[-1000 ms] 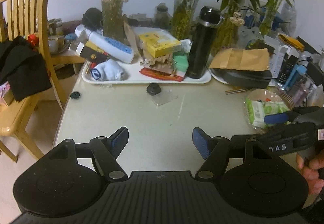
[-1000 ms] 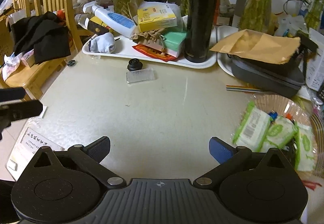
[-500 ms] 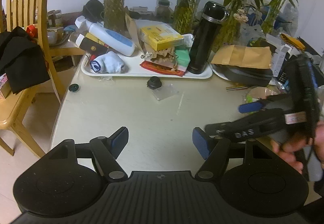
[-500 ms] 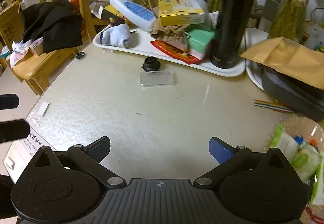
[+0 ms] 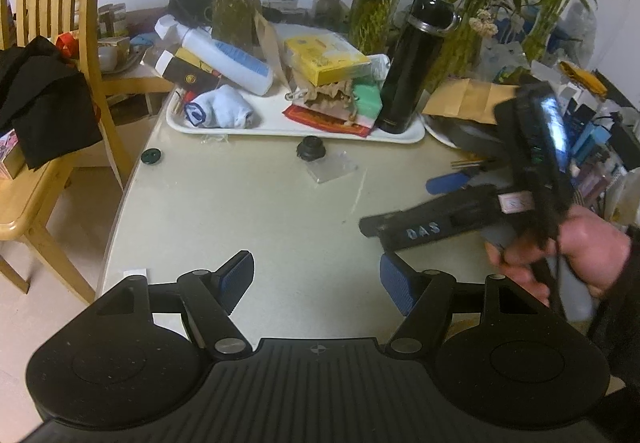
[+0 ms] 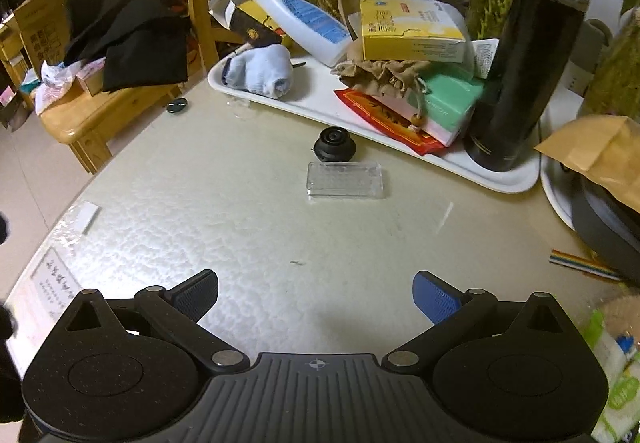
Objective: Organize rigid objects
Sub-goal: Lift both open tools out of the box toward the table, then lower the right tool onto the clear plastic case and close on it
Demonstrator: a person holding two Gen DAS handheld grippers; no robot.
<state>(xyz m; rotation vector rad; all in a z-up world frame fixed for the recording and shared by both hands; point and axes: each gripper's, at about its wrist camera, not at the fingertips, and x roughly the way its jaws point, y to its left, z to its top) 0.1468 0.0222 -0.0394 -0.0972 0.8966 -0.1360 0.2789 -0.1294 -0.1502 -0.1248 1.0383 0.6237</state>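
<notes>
Black flask [image 6: 524,55], yellow box [image 6: 408,29], white tray [image 6: 320,105], clear case [image 6: 345,180].

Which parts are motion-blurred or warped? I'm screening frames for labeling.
Left wrist view: the right gripper and hand are smeared, while the tray is sharp. Right wrist view: mostly crisp; fisheye bends the black flask and table edge.

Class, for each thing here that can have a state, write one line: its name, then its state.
Left gripper: open, empty.
Right gripper: open, empty.
Black flask: upright on white tray, lid on.
White bottle: lying tilted.
Clear case: flat on table, closed.
Yellow box: closed.
</notes>
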